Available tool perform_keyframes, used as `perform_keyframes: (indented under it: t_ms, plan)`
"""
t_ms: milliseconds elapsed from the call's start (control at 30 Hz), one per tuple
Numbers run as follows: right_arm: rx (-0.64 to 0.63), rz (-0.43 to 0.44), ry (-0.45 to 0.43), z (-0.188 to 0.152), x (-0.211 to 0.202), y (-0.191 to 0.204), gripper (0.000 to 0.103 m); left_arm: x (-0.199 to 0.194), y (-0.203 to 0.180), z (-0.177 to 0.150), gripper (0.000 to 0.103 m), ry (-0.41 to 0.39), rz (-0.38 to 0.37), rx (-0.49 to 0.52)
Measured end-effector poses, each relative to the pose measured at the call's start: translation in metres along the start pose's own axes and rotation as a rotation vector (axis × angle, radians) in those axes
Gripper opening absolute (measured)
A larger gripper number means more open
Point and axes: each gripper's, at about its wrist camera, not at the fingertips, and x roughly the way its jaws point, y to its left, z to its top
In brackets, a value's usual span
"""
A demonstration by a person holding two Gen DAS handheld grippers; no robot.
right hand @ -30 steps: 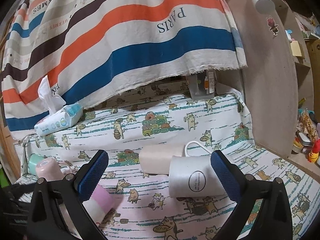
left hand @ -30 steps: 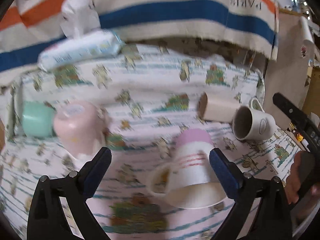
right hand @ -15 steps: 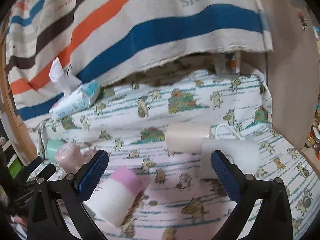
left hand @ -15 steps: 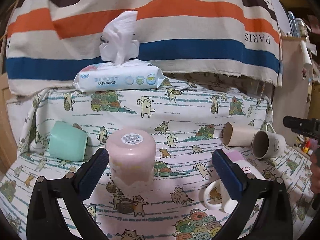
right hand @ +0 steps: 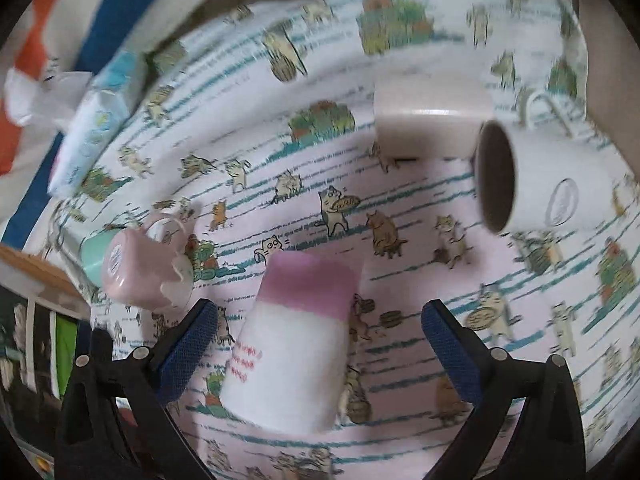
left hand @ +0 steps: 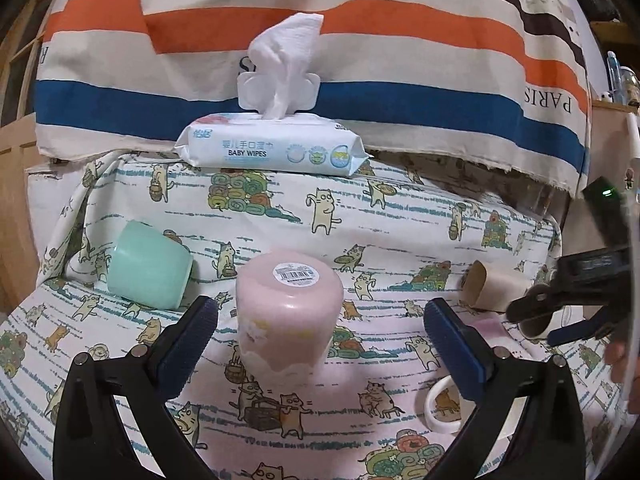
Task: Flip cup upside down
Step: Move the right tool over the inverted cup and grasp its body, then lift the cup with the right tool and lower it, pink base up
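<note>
Cups lay all over the cat-print cloth (left hand: 280,208), and each camera saw them in its own way. Only the left wrist view showed the barcode sticker on the flat bottom of the pink cup (left hand: 289,312), which stood upside down. Only the right wrist view showed the whole pink-and-white cup (right hand: 294,344), which lay on its side just right of the pink cup (right hand: 140,274). The left view caught only its round handle (left hand: 440,406), behind the right-hand finger.

The left gripper (left hand: 320,344) pointed straight at the pink cup, with its blue fingers (left hand: 188,346) wide apart on either side and not touching it. The right gripper (right hand: 318,346) pointed down at the pink-and-white cup, fingers (right hand: 184,350) wide apart, holding nothing. That view was blurry.

A green cup (left hand: 148,270) lay on its side left of the pink cup. A pack of baby wipes (left hand: 272,152) sat behind the pink cup, under a striped cloth (left hand: 360,60). Far right of the pink cup lay a beige cup (right hand: 432,124) and a white mug (right hand: 548,184), both on their sides and touching.
</note>
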Motion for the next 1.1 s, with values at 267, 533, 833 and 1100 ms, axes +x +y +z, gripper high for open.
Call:
perform_keyframes:
  t_ms: [267, 533, 833, 1100]
  plan:
    - [0.053, -0.069, 0.117, 0.023, 0.046, 0.010, 0.090, 0.005, 0.000, 0.000, 0.102, 0.017, 0.038, 0.000]
    - [0.054, -0.110, 0.203, 0.021, 0.073, 0.015, 0.075, 0.007, 0.004, 0.000, 0.102, 0.030, 0.059, -0.019]
    - [-0.013, -0.095, 0.146, 0.015, 0.054, 0.025, 0.068, 0.000, -0.005, -0.001, 0.102, -0.006, 0.059, 0.027]
    - [-0.219, -0.126, -0.038, -0.005, -0.010, 0.040, 0.067, -0.008, -0.013, -0.001, 0.102, -0.052, 0.060, 0.071]
